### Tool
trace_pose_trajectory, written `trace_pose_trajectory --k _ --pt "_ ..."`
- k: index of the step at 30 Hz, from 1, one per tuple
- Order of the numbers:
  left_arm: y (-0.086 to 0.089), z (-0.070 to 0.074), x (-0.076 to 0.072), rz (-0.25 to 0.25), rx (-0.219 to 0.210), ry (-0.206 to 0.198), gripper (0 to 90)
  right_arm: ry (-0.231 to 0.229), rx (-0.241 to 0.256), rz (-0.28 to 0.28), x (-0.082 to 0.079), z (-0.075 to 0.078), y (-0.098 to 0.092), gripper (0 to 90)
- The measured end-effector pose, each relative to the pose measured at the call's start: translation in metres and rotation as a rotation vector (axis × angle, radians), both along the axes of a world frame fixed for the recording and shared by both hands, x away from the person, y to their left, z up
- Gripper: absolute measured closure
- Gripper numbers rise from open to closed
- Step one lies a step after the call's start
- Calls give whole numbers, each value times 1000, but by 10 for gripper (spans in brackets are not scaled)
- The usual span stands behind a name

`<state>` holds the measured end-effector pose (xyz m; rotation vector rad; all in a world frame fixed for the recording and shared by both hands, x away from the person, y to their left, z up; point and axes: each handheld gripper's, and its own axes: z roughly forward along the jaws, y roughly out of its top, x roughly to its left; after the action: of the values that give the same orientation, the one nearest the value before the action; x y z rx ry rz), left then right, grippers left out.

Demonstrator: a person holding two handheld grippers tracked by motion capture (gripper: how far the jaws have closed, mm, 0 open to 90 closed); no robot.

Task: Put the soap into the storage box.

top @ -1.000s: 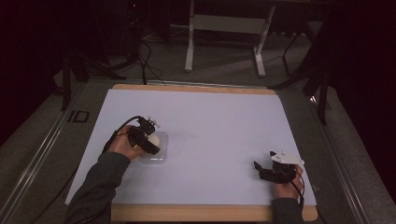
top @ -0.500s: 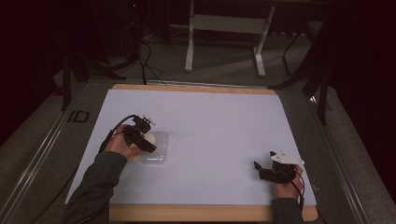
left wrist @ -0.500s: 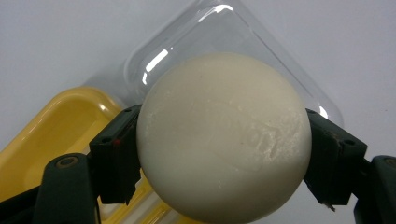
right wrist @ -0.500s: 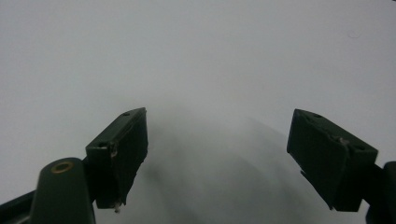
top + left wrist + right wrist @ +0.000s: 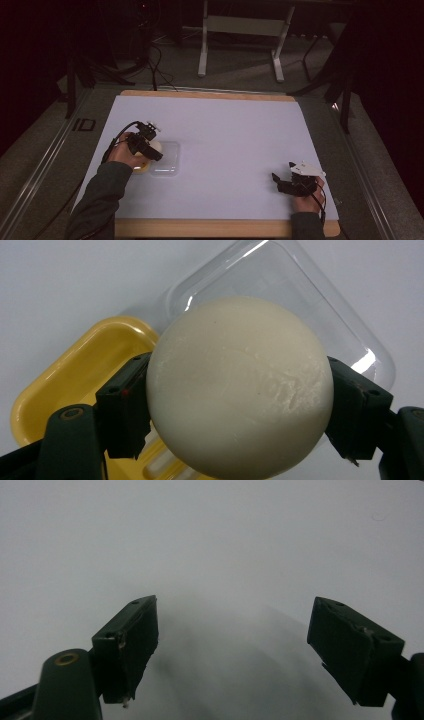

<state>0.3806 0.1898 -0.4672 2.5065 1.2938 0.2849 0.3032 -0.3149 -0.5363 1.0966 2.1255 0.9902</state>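
- The left hand-held gripper (image 5: 235, 405) has its jaws clamped on either side of a round cream soap (image 5: 240, 390), which hangs clear above the two halves of a soap box.
- Compared with a second ago, in the high view the left hand-held gripper (image 5: 146, 145) has drawn back toward the person, away from the clear lid (image 5: 166, 159) and over the yellow tray (image 5: 140, 168).
- In the left gripper view, the yellow tray (image 5: 75, 375) lies at about 9 o'clock of the soap and the clear lid (image 5: 300, 290) at about 1 o'clock, the two just touching or overlapping.
- My reading: the soap is being carried to the yellow tray and has yet to be set down.
- The right hand-held gripper (image 5: 250, 645) is wide open, holding nothing, and rests at 4 o'clock on the counter (image 5: 235, 130), unmoved since earlier.
- The counter is a pale sheet on a wooden board. Beyond it the room is dark, with cables (image 5: 155, 60) on the floor and a metal stand (image 5: 245, 30) at 12 o'clock.
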Motion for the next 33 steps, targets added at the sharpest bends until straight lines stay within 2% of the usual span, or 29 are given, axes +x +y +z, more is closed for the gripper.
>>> trace_pose_trajectory --k 12,19,27,33 --pt "11 2 2 58 8 -1 241 0 -1 0 0 0 0 200" --pt "17 1 3 84 31 -2 241 0 -1 0 0 0 0 200" --pt "24 -1 4 118 28 5 241 0 1 -1 0 0 0 200" --pt "33 -2 4 168 13 1 241 -1 1 0 0 0 0 200"
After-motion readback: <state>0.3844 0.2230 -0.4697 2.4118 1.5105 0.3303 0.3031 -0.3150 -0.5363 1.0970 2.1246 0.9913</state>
